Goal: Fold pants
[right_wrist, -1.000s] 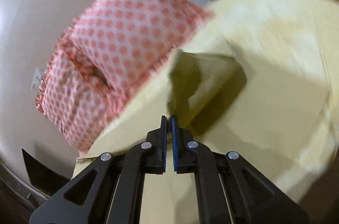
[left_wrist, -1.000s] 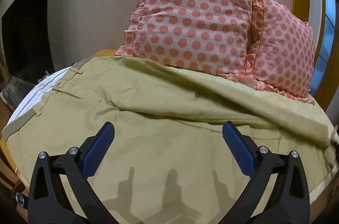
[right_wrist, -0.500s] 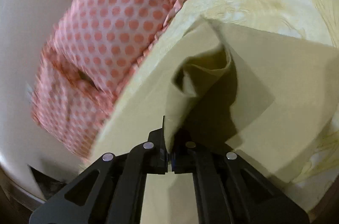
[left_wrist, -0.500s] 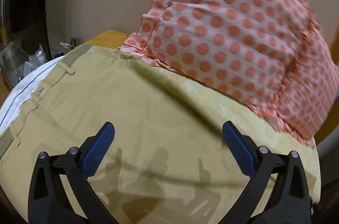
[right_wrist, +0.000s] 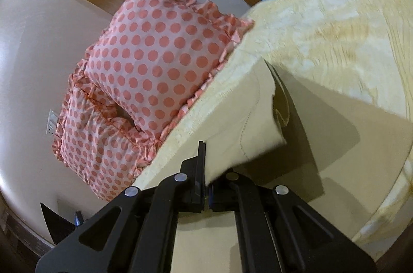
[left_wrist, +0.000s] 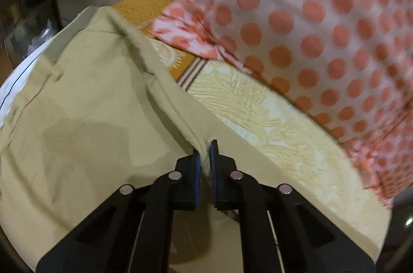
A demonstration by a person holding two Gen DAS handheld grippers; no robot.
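We are looking at two pink polka-dot pillows (right_wrist: 157, 61) leaning against a pale wall (right_wrist: 38, 45), one overlapping the other. They are resting on a cream patterned bedspread (left_wrist: 260, 112) with an orange border (left_wrist: 144, 4). A wall switch (right_wrist: 51, 122) is showing beside them.

A home bedroom: a bed with a pale yellow patterned bedspread (right_wrist: 335, 22), two frilled pink polka-dot pillows (right_wrist: 160, 53) against the wall, and a wall switch plate (right_wrist: 52, 122) on the left.
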